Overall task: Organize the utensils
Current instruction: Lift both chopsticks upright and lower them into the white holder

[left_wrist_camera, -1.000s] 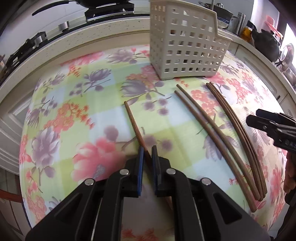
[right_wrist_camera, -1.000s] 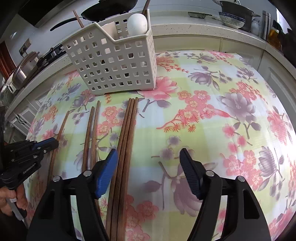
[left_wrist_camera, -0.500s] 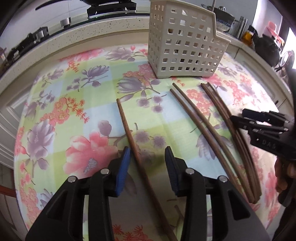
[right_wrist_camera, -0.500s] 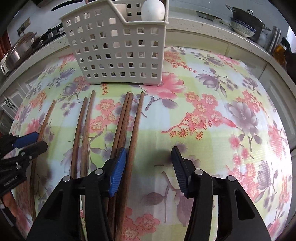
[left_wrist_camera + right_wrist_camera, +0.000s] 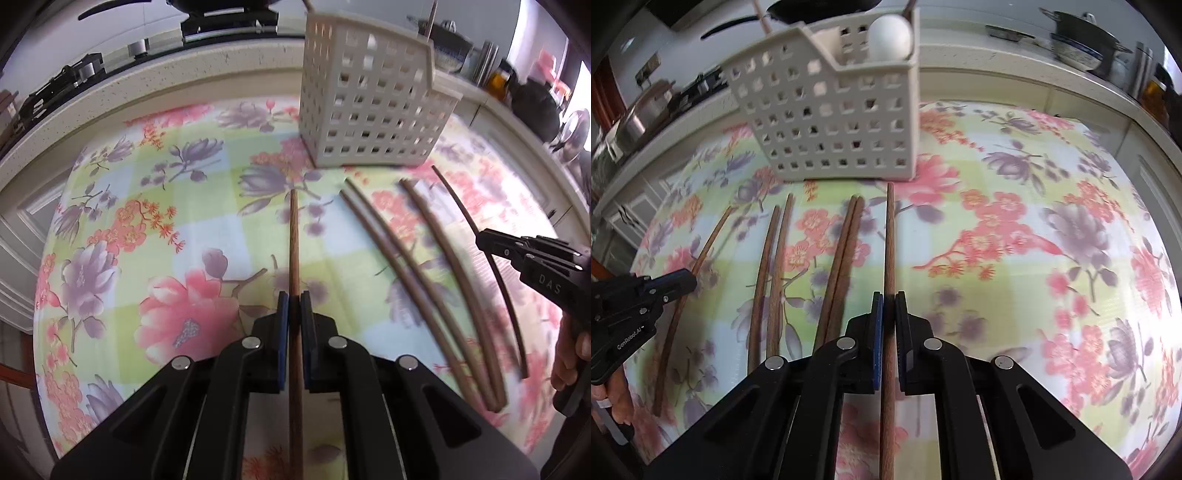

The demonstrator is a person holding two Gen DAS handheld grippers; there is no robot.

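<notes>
Floral tablecloth (image 5: 1015, 236), pots (image 5: 1075, 33) behind

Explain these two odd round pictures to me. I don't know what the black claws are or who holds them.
No robot: a person holds a two-finger clamp in each hand, each with a wide-angle camera looking along its fingers.

The left view shows the left hand-held gripper shut on the leftmost chopstick. The right view shows the right hand-held gripper shut on the rightmost chopstick.

Four more chopsticks lie between them on the flowered tablecloth, before a white basket.
</notes>
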